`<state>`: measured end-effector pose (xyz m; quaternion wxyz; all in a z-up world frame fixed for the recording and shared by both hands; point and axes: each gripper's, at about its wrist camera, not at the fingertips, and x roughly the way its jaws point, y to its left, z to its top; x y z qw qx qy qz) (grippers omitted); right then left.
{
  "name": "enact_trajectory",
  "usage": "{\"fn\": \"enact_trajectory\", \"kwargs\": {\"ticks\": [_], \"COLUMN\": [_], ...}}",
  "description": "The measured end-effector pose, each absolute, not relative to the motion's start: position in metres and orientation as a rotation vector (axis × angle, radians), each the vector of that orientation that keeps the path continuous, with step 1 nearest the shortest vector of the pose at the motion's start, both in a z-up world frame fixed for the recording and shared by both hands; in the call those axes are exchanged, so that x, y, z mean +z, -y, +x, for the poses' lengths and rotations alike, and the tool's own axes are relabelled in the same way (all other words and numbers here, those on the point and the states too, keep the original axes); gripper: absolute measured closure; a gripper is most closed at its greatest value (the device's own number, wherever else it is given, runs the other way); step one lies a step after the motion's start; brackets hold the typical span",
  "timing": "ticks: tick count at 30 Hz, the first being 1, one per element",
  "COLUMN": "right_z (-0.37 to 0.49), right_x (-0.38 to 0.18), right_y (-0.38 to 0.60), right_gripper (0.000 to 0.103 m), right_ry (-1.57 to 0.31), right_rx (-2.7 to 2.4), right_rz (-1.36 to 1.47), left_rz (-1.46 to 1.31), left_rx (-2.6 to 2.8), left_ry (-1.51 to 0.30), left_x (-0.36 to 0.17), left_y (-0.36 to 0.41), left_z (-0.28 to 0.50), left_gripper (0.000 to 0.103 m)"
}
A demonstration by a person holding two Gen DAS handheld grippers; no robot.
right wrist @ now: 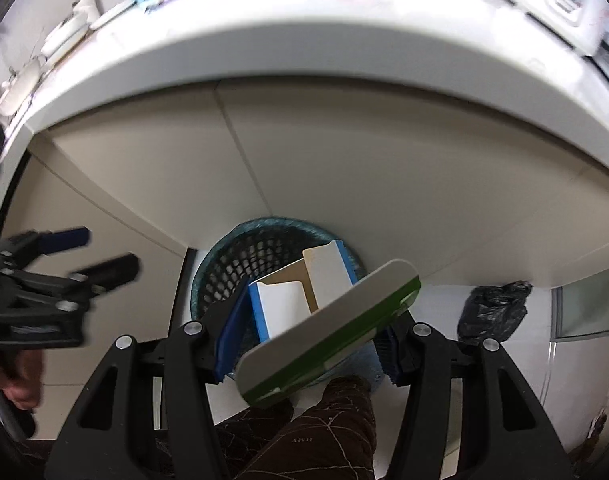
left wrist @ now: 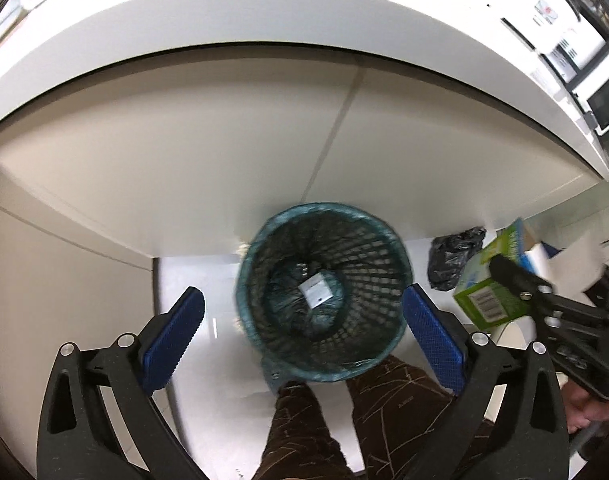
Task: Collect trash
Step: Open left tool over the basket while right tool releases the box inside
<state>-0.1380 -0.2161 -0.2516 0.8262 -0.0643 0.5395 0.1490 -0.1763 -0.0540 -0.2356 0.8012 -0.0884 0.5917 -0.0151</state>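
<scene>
The right gripper (right wrist: 308, 328) is clasping an open carton (right wrist: 304, 300) just above the bin (left wrist: 322, 292); the left gripper (left wrist: 304, 336) is hovering beside it, fingers spread, holding nothing.

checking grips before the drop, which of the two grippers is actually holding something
The right gripper: its jaws clamp the green and white carton above the mesh bin. The left gripper is open and empty.
</scene>
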Motion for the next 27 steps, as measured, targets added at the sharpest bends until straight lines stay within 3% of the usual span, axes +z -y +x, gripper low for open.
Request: {"fn": "enact_trajectory", "kwargs": {"ticks": [8,16,20,25,27], "right_z": [-0.121,-0.121,-0.12,-0.115,-0.113], "right_x": [-0.304,-0.322,-0.32,-0.305,-0.296], "right_y": [0.187,0.171,0.169,0.173,0.177], "right_gripper": [0.05,0.047,0.029,0.014,0.013], "right_ry": [-1.235,-1.272,-1.268,-1.261,-1.246], "right_rx": [0.35,0.366,0.352,0.326,0.329], "right_rz": [-0.158,-0.18,-0.169,-0.124,-0.104], "left_rz": [-0.209,-0.238,-0.237,-0.236,-0.233], "left_rx": [0.043,0.075,0.071,0.064,0.057], "left_ry": [-1.304,-1.327,-1.321,-1.303,-1.291], "left_x": [-0.243,-0.253,-0.25,-0.24,-0.236], "left_y": [0.009,-0.009,-0.01,-0.012,-0.013], "left_z": [-0.193,-0.202,-0.2,-0.197,-0.196], "left_gripper": [0.006,0.006,0.006,0.006,0.006]}}
